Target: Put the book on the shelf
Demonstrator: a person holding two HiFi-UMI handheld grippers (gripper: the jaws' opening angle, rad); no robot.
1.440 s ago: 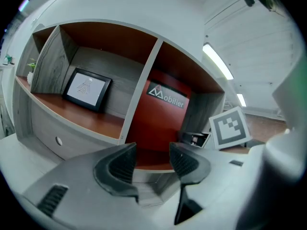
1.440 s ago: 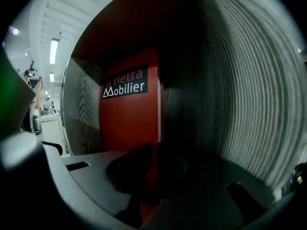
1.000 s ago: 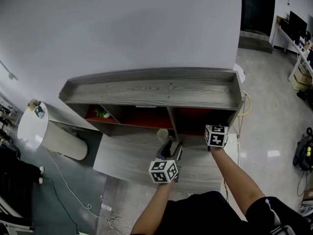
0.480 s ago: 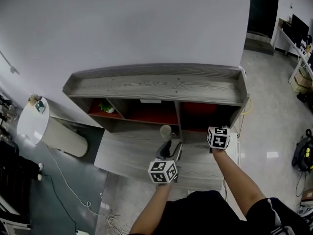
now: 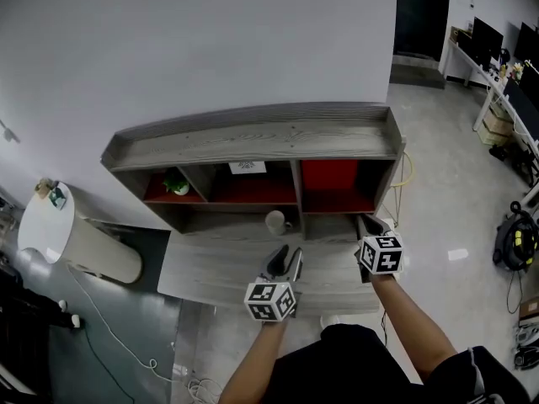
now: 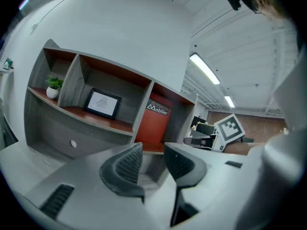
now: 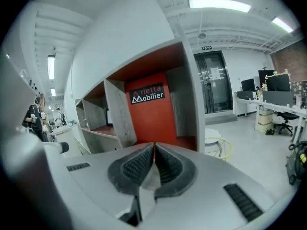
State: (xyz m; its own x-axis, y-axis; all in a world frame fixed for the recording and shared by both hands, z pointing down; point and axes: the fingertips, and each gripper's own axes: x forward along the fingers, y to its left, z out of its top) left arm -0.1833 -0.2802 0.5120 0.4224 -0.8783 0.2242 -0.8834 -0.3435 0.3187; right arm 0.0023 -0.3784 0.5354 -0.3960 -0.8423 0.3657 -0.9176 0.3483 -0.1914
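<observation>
A red book (image 5: 328,175) printed "Mobilier" stands upright in the right compartment of the grey wooden shelf (image 5: 253,137). It also shows in the left gripper view (image 6: 156,123) and the right gripper view (image 7: 151,111). My right gripper (image 5: 370,224) hovers just in front of that compartment, apart from the book, jaws shut with nothing between them (image 7: 154,146). My left gripper (image 5: 286,257) hangs over the desk in front of the middle compartment. Its jaws (image 6: 152,148) are closing, with a gap left and nothing between them.
A low grey desk (image 5: 210,263) runs along the shelf front, with a pale cup (image 5: 275,221) on it. A framed picture (image 6: 101,103) sits in the middle compartment and a small potted plant (image 6: 54,86) in the left one. A white round table (image 5: 46,213) stands at the left.
My right gripper has drawn back a little from the right compartment. The view has shifted, so the red book and the compartments' insides show more. The left gripper has barely moved.
</observation>
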